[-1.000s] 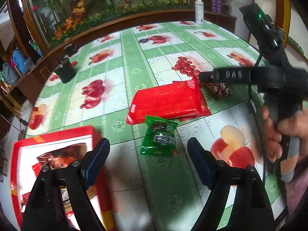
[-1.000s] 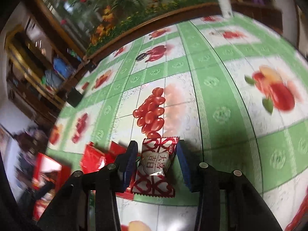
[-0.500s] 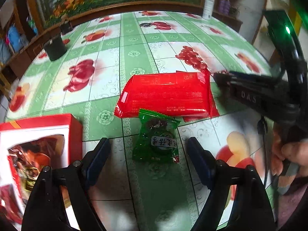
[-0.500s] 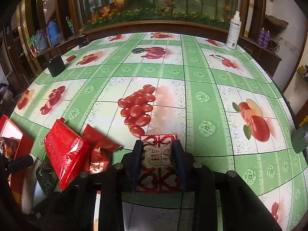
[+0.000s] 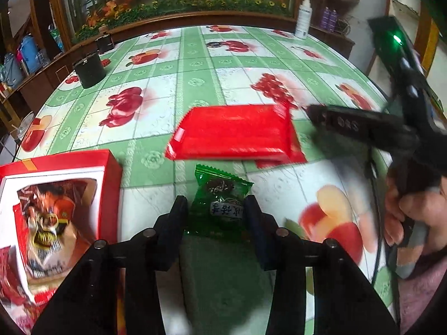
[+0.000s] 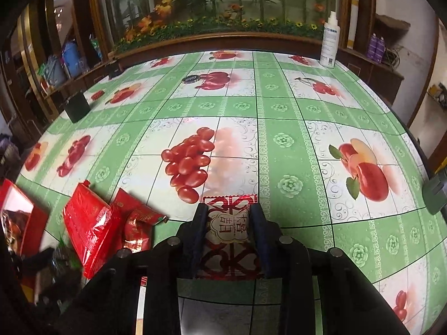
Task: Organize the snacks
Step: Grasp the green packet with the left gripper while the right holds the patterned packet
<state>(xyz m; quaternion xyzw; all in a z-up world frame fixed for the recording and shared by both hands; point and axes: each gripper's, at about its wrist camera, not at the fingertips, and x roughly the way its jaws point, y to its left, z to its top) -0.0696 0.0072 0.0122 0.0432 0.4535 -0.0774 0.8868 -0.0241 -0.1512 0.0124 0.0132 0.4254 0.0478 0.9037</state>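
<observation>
On the fruit-print bench [image 6: 282, 106], the left tool [image 5: 216, 210] pinches a green candy packet [image 5: 220, 205]; the right tool [image 6: 228, 224] clamps a red-and-white candy packet [image 6: 227, 223].

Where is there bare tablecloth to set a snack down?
Free: the wide stretch from the right gripper out to the spray bottle, and the far left up to the black cup. Crowded: the near-left cluster of red box, red pack and green candy.

Fruit-print green tablecloth [image 6: 282, 111], white spray bottle [image 6: 330, 40], black cup [image 5: 90, 69], flower mural [image 6: 223, 0]
</observation>
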